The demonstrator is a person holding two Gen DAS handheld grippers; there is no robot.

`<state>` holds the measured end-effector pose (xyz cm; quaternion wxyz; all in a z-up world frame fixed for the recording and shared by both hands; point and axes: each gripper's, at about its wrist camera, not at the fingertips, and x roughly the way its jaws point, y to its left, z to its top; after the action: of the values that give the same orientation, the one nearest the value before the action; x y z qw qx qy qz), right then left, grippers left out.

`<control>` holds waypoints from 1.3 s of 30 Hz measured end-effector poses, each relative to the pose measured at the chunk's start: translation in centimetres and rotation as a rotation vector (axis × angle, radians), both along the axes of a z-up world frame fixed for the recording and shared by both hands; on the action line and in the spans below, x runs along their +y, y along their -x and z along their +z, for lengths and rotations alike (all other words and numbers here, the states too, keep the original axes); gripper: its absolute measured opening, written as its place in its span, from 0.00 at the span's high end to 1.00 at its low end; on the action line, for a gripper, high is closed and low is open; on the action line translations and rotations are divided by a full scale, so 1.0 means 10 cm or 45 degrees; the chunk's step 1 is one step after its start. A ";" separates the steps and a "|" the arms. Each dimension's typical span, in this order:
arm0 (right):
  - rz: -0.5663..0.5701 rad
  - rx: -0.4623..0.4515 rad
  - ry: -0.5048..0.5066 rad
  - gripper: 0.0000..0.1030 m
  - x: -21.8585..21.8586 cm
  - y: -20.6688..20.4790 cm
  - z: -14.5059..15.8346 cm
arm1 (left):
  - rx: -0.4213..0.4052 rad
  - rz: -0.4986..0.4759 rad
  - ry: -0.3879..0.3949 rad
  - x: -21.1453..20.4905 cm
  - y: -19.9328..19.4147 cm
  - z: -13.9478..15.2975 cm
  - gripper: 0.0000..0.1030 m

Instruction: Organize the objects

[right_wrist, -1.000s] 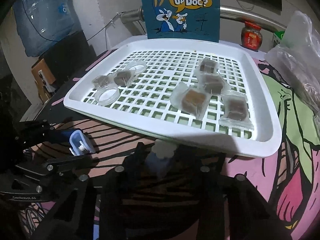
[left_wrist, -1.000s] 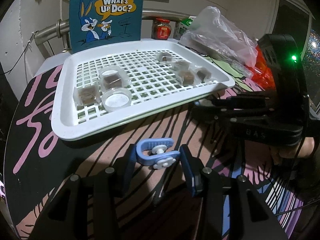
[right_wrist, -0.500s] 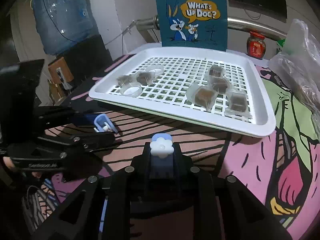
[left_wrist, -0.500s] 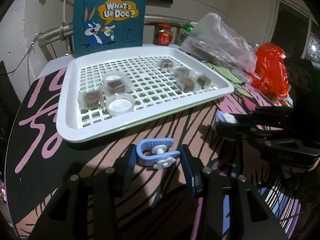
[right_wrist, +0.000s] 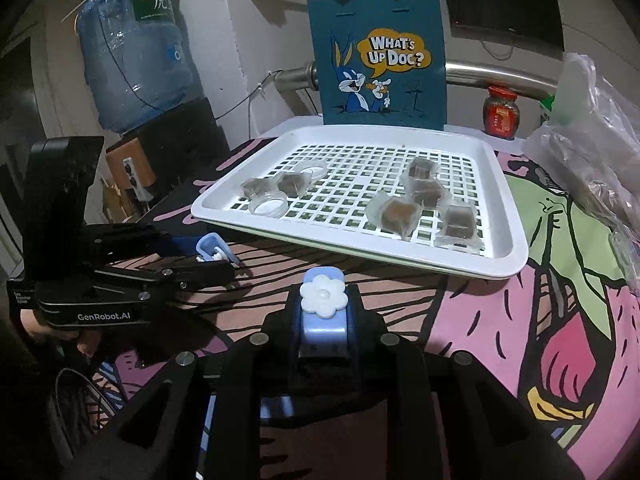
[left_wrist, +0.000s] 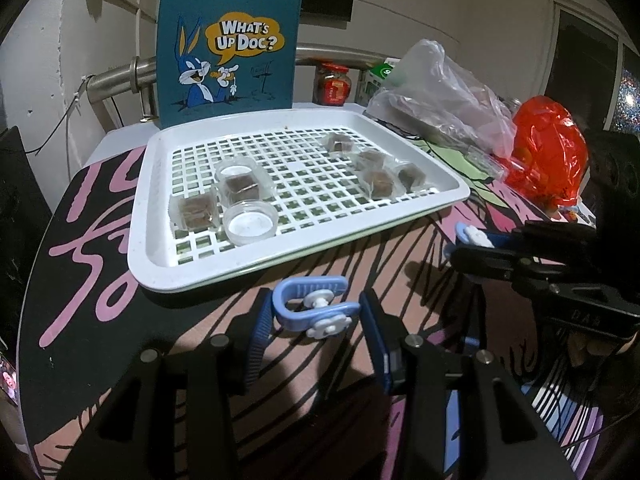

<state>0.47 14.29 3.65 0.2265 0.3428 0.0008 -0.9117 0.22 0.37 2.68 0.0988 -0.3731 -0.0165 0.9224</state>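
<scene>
Here's the white perforated plastic tray point(left_wrist: 296, 240), our landmark, sitting on the worktop point(right_wrist: 560, 280) with its pink-and-black cartoon cover. Just in front of the tray's near rim, the left hand-held gripper point(left_wrist: 316, 312) is clamped on a light-blue plastic clip with a white flower knob point(left_wrist: 314, 308), the clip lying crosswise between the blue pads. To the right of the tray's near corner, the right hand-held gripper point(right_wrist: 322, 300) has its jaws pressed together on a second light-blue flower-knob clip point(right_wrist: 323, 312), flower facing up, clip standing on end.

Inside the tray, on its left side: two clear packets of brown cubes point(left_wrist: 196, 210) huddle with a round clear lid point(left_wrist: 250, 224). On the tray's right side, four more wrapped brown cubes point(right_wrist: 396, 214) cluster together.

Behind the tray stands a teal cartoon-rabbit gift bag point(left_wrist: 228, 52), and beside that a red-lidded glass jar point(right_wrist: 500, 116). Right of the tray lie a crumpled clear plastic bag point(left_wrist: 440, 92) and a red plastic bag point(left_wrist: 548, 152). Left of the tray, off the worktop, a blue water-cooler bottle point(right_wrist: 132, 56).
</scene>
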 end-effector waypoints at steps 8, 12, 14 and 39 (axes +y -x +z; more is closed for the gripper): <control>-0.003 0.006 0.006 0.82 0.01 -0.01 0.00 | 0.009 0.001 0.013 0.01 -0.01 0.01 0.58; -0.003 0.006 0.006 0.82 0.02 -0.01 0.00 | 0.011 -0.002 0.019 0.01 -0.01 0.01 0.58; -0.004 0.006 0.007 0.82 0.02 -0.01 0.01 | 0.011 -0.001 0.019 0.02 -0.01 0.01 0.58; -0.005 0.006 0.010 0.82 0.03 -0.02 0.01 | 0.009 -0.002 0.020 0.01 -0.01 0.01 0.58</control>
<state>0.65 14.58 3.71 0.2262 0.3399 -0.0028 -0.9129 0.32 0.45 2.74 0.0964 -0.3707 -0.0087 0.9237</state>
